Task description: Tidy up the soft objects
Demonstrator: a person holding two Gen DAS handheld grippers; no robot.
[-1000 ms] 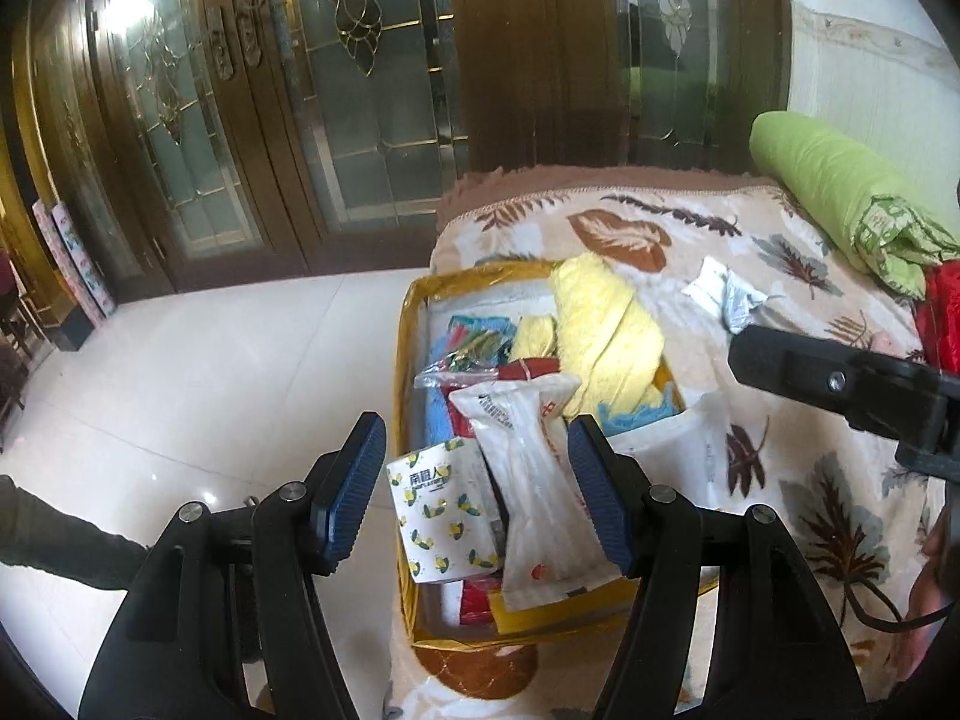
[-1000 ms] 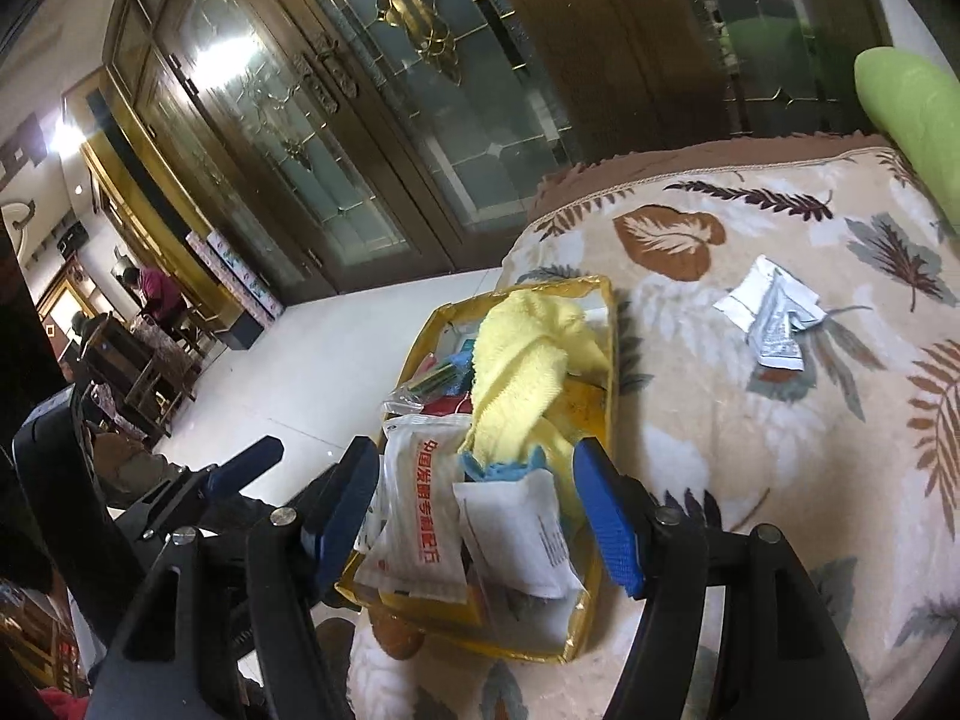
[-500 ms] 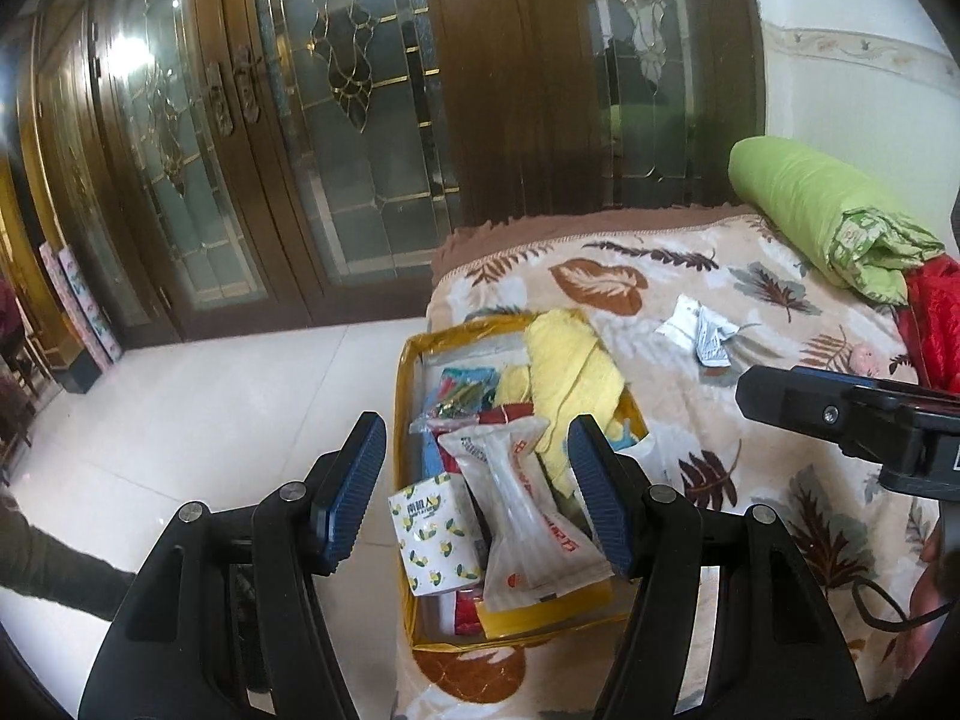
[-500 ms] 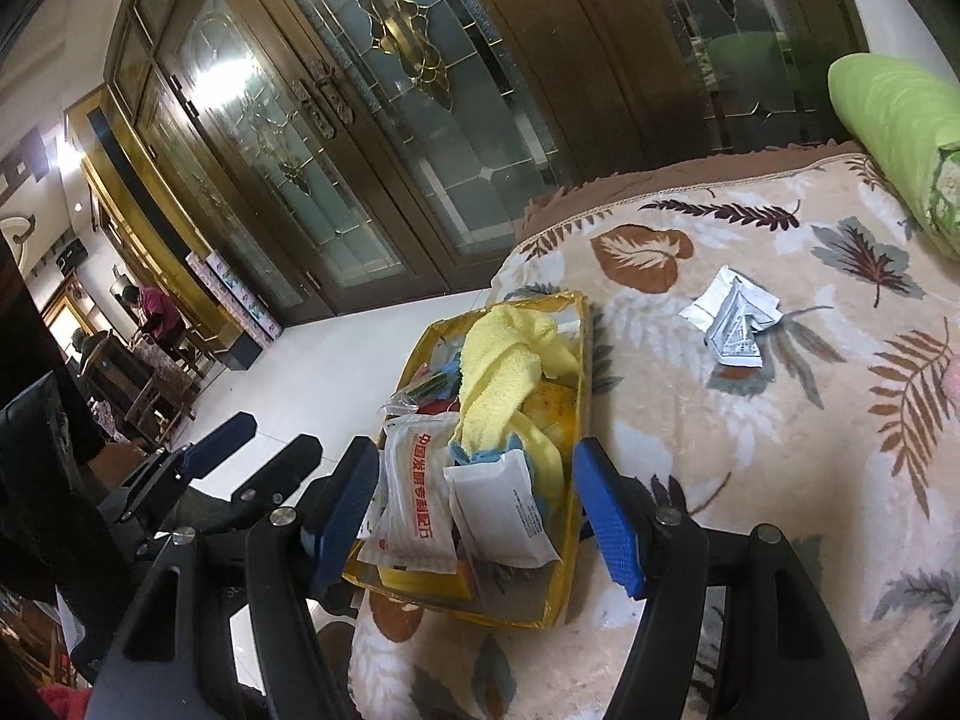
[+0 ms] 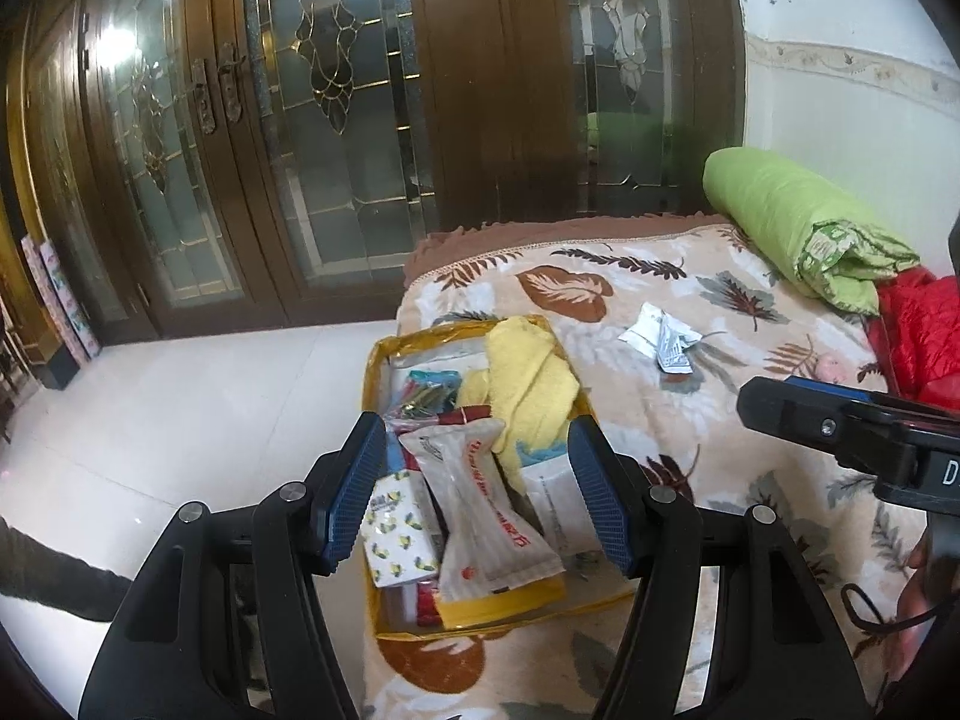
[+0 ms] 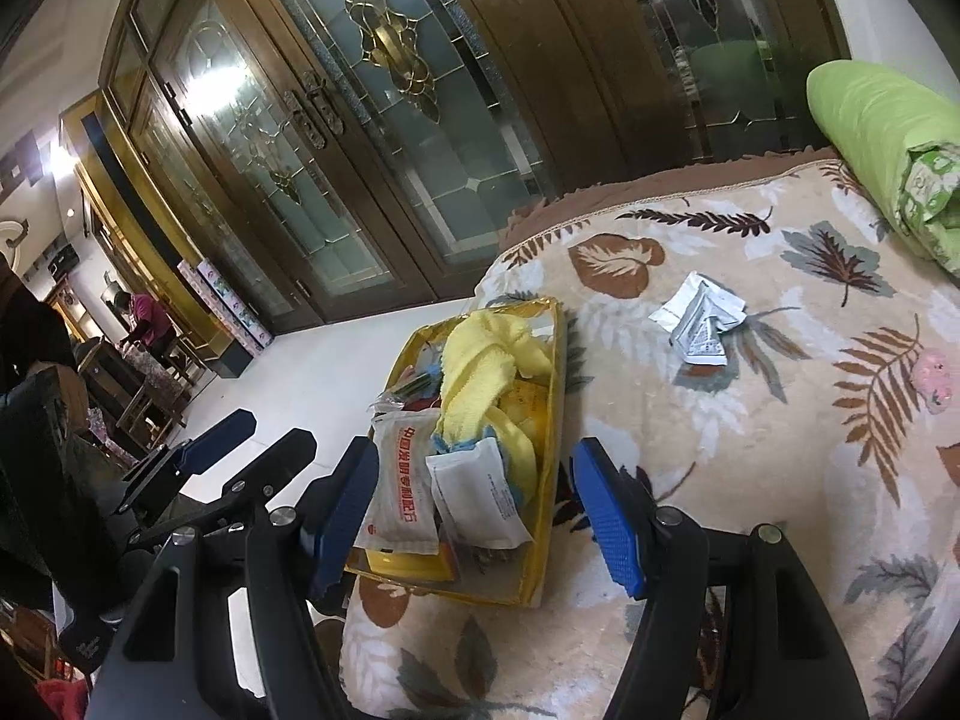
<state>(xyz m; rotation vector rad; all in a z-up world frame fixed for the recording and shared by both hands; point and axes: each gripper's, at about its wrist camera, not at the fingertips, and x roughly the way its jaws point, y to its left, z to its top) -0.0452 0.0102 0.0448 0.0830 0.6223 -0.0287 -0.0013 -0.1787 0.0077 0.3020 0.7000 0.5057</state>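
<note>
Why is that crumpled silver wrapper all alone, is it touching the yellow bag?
Apart. The right wrist view shows bare leaf blanket between the silver wrapper and the yellow bag.

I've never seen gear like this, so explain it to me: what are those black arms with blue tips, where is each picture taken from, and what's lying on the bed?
Those are two handheld grippers, one in each of a person's hands, each with a camera looking along its fingers. One picture looks through the left gripper, the other through the right gripper. Both are open and hold nothing. On the leaf-patterned blanket sits a yellow-rimmed clear bag filled with a yellow towel and white packets. A crumpled silver wrapper lies apart, and a rolled green quilt lies farther back.
</note>
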